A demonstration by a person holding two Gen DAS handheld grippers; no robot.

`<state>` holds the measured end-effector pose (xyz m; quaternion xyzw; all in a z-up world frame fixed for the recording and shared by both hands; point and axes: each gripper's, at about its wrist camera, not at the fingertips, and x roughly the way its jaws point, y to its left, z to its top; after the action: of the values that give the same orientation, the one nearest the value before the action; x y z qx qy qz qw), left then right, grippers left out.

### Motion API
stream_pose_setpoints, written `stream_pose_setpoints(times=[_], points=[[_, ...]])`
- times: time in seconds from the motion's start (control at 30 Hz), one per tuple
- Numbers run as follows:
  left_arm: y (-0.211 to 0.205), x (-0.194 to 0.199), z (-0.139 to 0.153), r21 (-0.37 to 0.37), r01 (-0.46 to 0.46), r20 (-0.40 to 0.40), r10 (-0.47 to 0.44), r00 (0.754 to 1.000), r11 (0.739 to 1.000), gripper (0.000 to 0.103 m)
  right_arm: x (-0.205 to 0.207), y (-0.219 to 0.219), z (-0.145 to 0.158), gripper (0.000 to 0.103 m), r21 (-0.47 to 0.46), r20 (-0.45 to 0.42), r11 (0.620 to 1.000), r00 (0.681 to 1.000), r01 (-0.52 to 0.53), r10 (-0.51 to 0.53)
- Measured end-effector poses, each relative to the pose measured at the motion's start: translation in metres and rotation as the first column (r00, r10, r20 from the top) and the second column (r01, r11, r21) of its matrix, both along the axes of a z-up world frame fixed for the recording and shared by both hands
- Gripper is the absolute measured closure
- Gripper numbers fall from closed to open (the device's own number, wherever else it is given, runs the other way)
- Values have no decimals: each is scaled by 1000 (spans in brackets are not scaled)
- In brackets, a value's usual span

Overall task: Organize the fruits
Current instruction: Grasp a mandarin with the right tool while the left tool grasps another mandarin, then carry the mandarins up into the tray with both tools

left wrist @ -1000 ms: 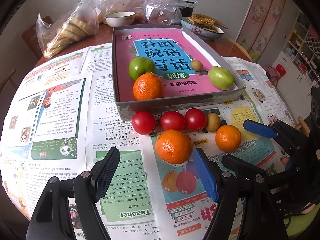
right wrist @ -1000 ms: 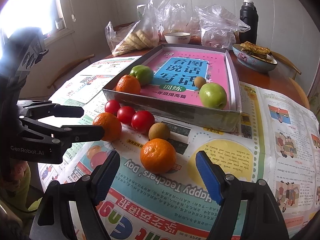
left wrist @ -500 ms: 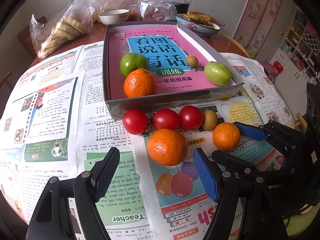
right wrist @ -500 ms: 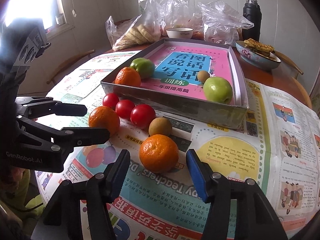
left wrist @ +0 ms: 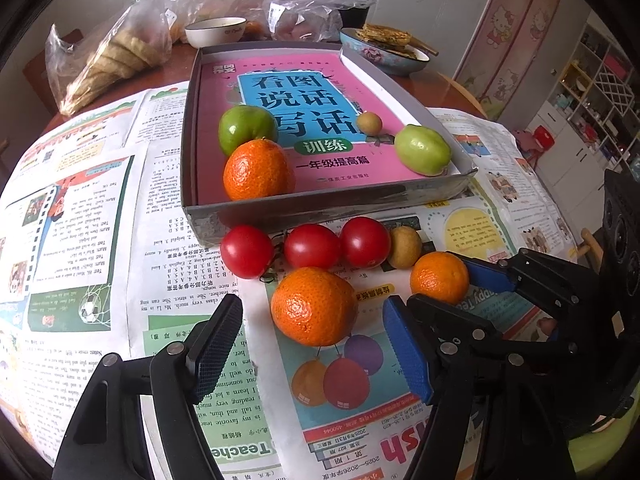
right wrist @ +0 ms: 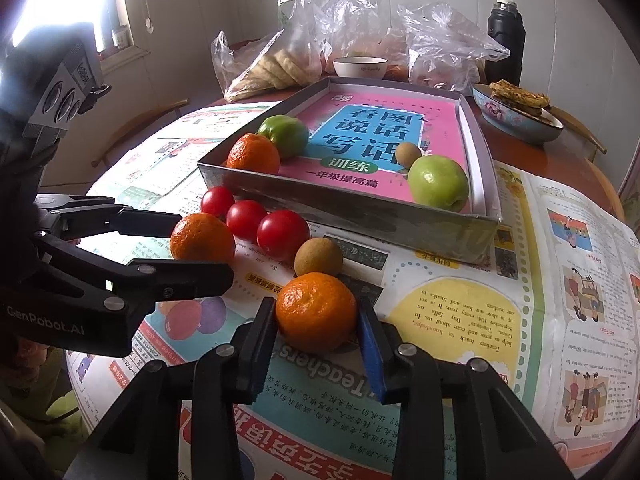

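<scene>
Right gripper (right wrist: 318,318) clamped on an orange (right wrist: 316,311); left gripper (left wrist: 312,340) spread wide around a second orange (left wrist: 315,306).

Both oranges sit on the newspaper (left wrist: 120,240) in front of the tray (left wrist: 320,210), skins pebbled, bright, glossy. Right one: black pad and blue pad both pressed against its sides, fruit resting on the paper. Left one: fingers well apart, neither pad touching (clear gap each side). Behind them, a row of three tomatoes (left wrist: 312,245) plus a small brown fruit (left wrist: 405,246), close to the tray wall. In the tray, on a pink book cover: a third orange (left wrist: 258,170) touching a green apple (left wrist: 247,128) near the left corner, a second apple (left wrist: 422,149) at the right corner, another brown fruit (left wrist: 369,123) just beside it.
</scene>
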<state>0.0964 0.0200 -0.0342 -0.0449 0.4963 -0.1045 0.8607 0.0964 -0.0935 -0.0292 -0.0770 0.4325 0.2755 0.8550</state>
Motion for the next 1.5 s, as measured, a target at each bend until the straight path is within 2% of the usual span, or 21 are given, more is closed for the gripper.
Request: stream_pose_setpoints(times=[0.07, 0.2, 0.27, 0.4, 0.47, 0.77, 1.17, 1.5], points=[[-2, 2, -2, -2, 5, -9, -5, 1000, 1000, 35, 0, -1, 0, 64, 6, -2, 1000, 1000, 0, 0], [-6, 5, -6, -8, 9, -21, -9, 1000, 1000, 37, 0, -2, 0, 64, 13, -2, 1000, 1000, -2, 2], [-7, 7, -6, -17, 13, -23, -13, 1000, 1000, 47, 0, -2, 0, 64, 17, -3, 1000, 1000, -3, 3], [-7, 7, -7, -4, 7, -17, -7, 1000, 1000, 54, 0, -3, 0, 64, 20, -4, 1000, 1000, -8, 8], [-5, 7, -7, -1, 0, -15, 0, 1000, 1000, 60, 0, -3, 0, 64, 26, -6, 1000, 1000, -11, 11], [-1, -2, 1, -39, 22, -5, -23, 1000, 999, 60, -2, -3, 1, 64, 40, -11, 999, 1000, -18, 18], [23, -8, 24, -47, -47, 58, 50, 997, 998, 60, -7, -6, 15, 64, 63, 19, 998, 1000, -21, 20], [23, -1, 36, -58, -48, 81, 52, 995, 997, 60, 0, -16, 31, 64, 87, 48, 996, 999, 9, -13]])
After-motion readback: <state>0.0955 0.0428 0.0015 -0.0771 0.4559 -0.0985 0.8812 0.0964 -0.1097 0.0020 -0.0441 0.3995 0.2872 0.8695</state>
